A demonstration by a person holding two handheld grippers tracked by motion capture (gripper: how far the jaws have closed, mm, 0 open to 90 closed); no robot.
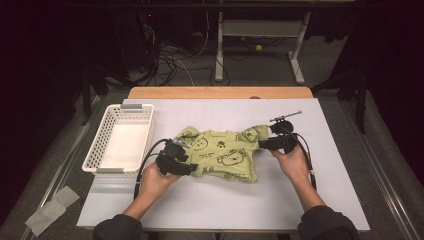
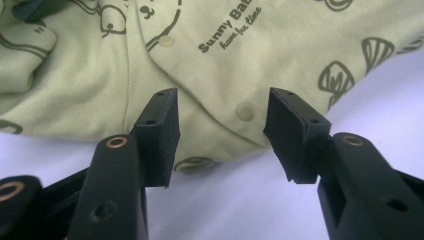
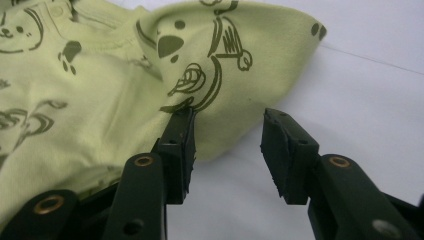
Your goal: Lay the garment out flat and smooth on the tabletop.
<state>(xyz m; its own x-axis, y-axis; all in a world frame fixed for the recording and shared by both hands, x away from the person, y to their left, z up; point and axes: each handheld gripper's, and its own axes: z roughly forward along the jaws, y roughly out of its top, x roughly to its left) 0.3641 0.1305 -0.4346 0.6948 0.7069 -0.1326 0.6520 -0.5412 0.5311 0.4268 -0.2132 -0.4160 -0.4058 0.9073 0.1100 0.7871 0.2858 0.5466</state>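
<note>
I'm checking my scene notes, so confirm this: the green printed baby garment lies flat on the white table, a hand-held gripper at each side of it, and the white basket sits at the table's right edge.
Not quite: the white basket sits at the table's left edge, not its right, as the high view shows. The rest holds: the green printed baby garment lies flat on the white table, with the left hand-held gripper and the right hand-held gripper at its sides.

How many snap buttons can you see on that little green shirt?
3 in the left gripper view: one near the top fold, one between the jaws, one at the hem of the shirt. Folds may hide more.
</note>
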